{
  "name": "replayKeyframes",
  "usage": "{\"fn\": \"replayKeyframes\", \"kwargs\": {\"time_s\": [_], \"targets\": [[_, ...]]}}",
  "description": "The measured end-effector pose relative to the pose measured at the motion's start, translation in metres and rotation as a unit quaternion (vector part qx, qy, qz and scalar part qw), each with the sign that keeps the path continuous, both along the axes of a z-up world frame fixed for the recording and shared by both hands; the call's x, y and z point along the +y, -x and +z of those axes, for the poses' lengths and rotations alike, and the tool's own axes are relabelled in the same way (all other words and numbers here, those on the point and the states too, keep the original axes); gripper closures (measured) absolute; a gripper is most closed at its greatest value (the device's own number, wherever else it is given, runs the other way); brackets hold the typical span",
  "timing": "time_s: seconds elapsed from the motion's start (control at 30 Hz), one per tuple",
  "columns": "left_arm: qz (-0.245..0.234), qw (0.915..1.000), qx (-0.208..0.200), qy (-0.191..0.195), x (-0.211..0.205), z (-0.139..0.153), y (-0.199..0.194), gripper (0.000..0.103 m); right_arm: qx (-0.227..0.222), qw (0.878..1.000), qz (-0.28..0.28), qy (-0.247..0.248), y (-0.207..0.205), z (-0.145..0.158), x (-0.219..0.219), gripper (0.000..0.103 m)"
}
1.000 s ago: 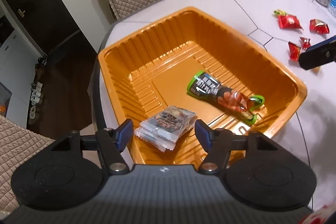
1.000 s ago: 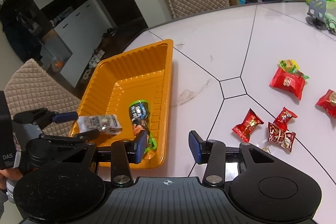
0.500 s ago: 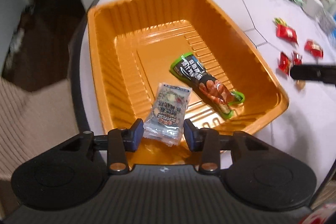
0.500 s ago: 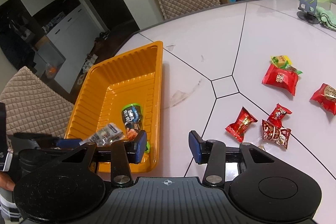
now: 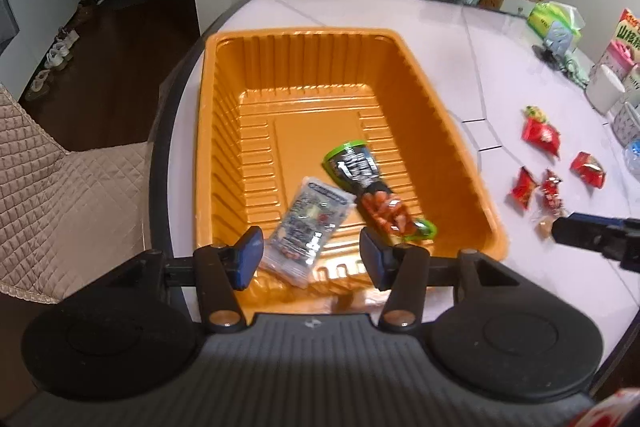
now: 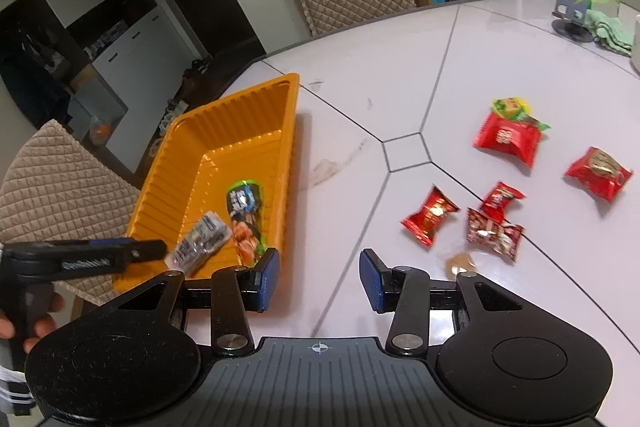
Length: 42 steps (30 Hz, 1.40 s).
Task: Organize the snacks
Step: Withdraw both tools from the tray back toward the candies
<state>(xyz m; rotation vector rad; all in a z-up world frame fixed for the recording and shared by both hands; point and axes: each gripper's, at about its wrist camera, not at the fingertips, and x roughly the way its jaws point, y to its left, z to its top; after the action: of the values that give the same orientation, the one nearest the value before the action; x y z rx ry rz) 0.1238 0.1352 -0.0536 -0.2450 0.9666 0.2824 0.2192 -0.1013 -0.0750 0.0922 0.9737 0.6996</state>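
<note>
As jaws widen, clear packet (image 5: 308,227) lies between—untouched.

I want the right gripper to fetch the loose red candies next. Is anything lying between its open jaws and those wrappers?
Nothing visible blocks it. Bare table lies between the right gripper and the red candies; only a small brown scrap sits just before them. The orange tray stands off to the side.
</note>
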Motion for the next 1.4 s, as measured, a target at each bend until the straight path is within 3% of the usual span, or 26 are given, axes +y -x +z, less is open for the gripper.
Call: {"fn": "replayKeyframes", "kwargs": {"time_s": [0.27,0.73,1.4], "targets": [[-0.05,0.9985,-0.021,0.011,-0.06,0.012,0.01,0.053,-0.008,1.0,-0.006,0.022,0.013,-0.004,-0.039,0.058],[-0.136,0.9906,-0.016,0.007,-0.164,-0.008,-0.029,0.054,-0.001,0.996,-0.075,0.039,0.003,-0.014,-0.12,0.058],[-0.129,0.9916,-0.01,-0.002,-0.228,-0.06,-0.103,0.054,0.005,0.991,-0.129,0.045,-0.034,-0.031,-0.178,0.058]]}}
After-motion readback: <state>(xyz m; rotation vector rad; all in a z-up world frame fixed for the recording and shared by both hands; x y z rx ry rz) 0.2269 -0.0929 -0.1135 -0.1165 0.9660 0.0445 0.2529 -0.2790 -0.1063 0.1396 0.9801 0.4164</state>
